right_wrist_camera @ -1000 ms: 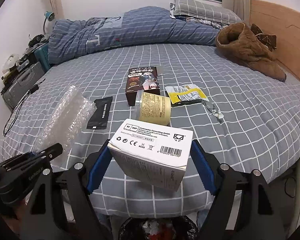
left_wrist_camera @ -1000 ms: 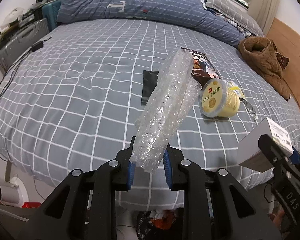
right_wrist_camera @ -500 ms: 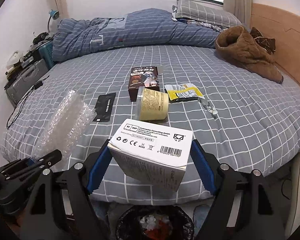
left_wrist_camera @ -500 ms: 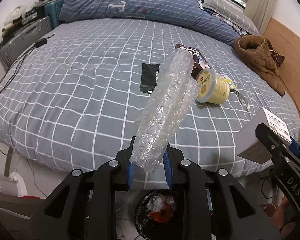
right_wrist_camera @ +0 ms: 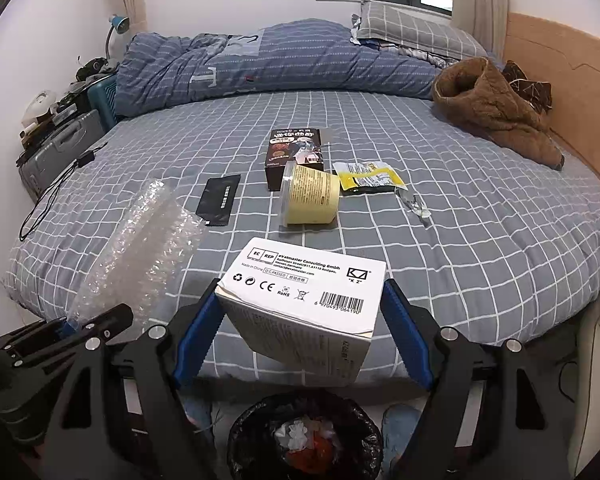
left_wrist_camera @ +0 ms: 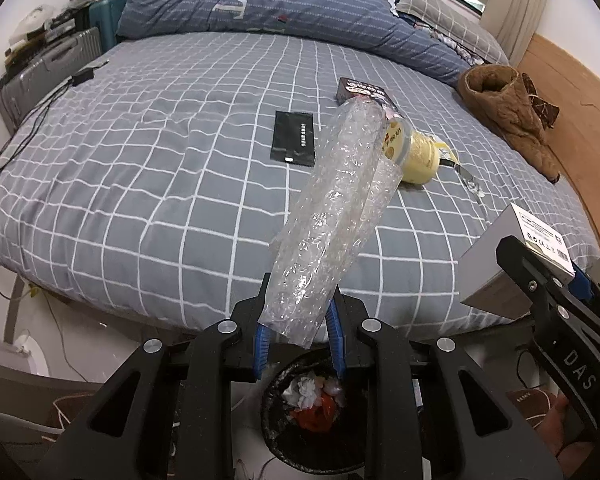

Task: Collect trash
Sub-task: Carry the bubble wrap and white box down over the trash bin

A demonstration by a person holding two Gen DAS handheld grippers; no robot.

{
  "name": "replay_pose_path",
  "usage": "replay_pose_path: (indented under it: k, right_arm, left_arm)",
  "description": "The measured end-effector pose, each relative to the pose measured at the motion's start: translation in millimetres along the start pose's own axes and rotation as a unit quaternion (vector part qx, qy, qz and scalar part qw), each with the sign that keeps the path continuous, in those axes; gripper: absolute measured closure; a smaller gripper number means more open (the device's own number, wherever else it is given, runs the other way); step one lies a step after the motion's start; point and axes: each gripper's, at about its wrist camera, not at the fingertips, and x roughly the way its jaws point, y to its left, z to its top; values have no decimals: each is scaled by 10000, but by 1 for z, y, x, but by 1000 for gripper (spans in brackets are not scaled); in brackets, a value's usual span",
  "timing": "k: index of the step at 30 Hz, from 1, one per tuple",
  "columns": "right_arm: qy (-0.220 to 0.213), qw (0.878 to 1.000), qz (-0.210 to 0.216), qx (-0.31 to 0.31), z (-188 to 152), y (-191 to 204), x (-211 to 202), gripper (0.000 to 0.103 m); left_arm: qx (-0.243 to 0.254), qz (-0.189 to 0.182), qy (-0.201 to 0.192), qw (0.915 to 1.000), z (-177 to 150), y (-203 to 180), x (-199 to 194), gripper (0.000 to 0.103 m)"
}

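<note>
My left gripper is shut on a roll of clear bubble wrap and holds it above a black-lined trash bin on the floor at the bed's foot. My right gripper is shut on a white cardboard box above the same bin. The box also shows in the left wrist view, the bubble wrap in the right wrist view. On the bed lie a yellow tub, a dark snack box, a yellow wrapper, a black sachet and a small foil scrap.
The grey checked bed fills both views, with a blue duvet at the back and a brown coat by the wooden headboard. A suitcase stands at the left, a black cable trails over the bed's edge.
Both grippers have pulled back from the bed with their loads. The bed's foot edge and the trash bin below have come fully into view under the fingers.
</note>
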Motion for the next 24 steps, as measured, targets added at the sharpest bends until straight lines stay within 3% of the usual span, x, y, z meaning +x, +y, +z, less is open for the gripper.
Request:
replay_pose_path:
  k: [24]
  right_arm:
    - [-79,9999,-80,-37,-43,-12,-47,28]
  left_arm:
    - [2,-129,46,9999,-57,-12,-32,79]
